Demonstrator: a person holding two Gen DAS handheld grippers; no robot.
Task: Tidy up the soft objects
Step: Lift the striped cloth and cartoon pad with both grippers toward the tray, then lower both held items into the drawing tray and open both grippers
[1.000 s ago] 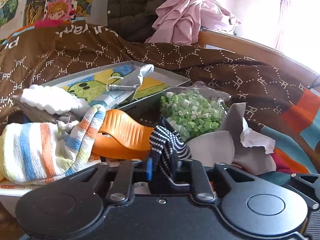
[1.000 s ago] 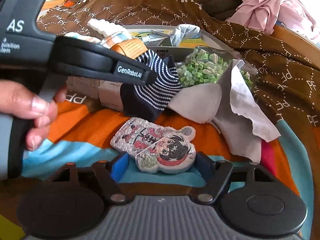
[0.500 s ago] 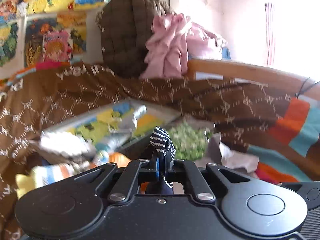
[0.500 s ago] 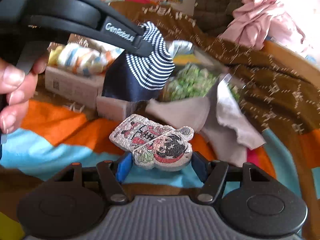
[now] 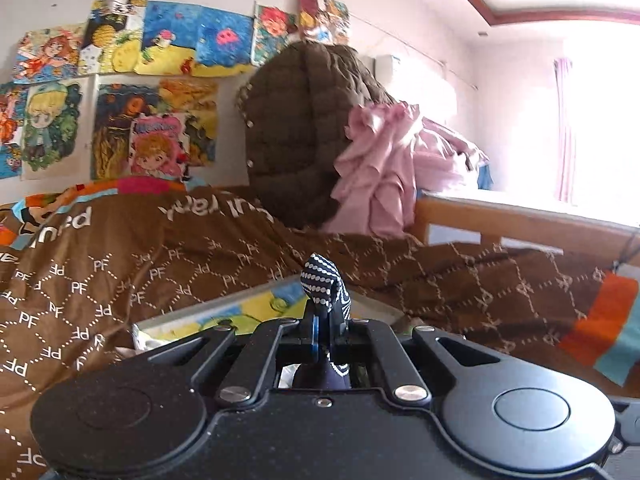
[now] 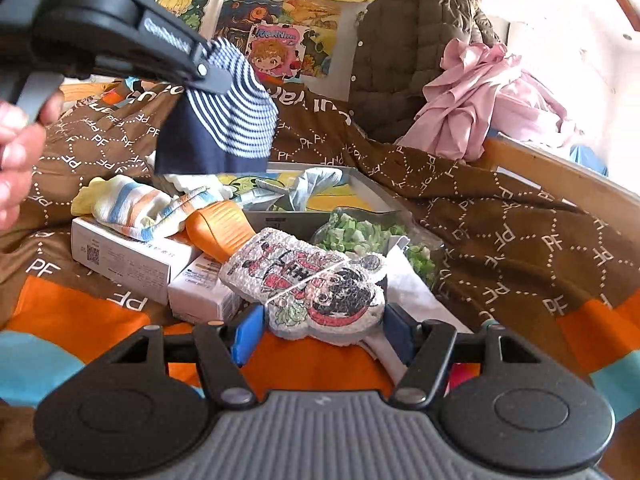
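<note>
— What have you got in your left gripper [image 5: 325,334]?

— The navy sock with white stripes [image 6: 224,120]. My jaws are pinched tight on its cuff, and the rest hangs free in the air above the clutter on the bed. From the right wrist view I see my hand [image 6: 16,152] on the handle and the sock dangling over the brown PF-patterned blanket [image 6: 500,220].

— And the right gripper [image 6: 320,330]?

— It holds the flat cartoon-printed pad [image 6: 308,280], a white textured cushion with a dark-haired figure on it. The blue fingers [image 6: 248,334] sit against its two sides, at a middling width, and the pad tilts up and away from me.

— What lies below?

— A pastel-striped sock [image 6: 132,208] rests on a white box [image 6: 124,252], touching an orange ribbed piece [image 6: 218,228]. Just beside sits a bag of green and white bits [image 6: 360,232], and behind it a shallow tray with a yellow cartoon picture [image 6: 340,188]. A pink garment [image 6: 472,100] is heaped against a brown quilted jacket [image 6: 404,48] at the far side.
</note>
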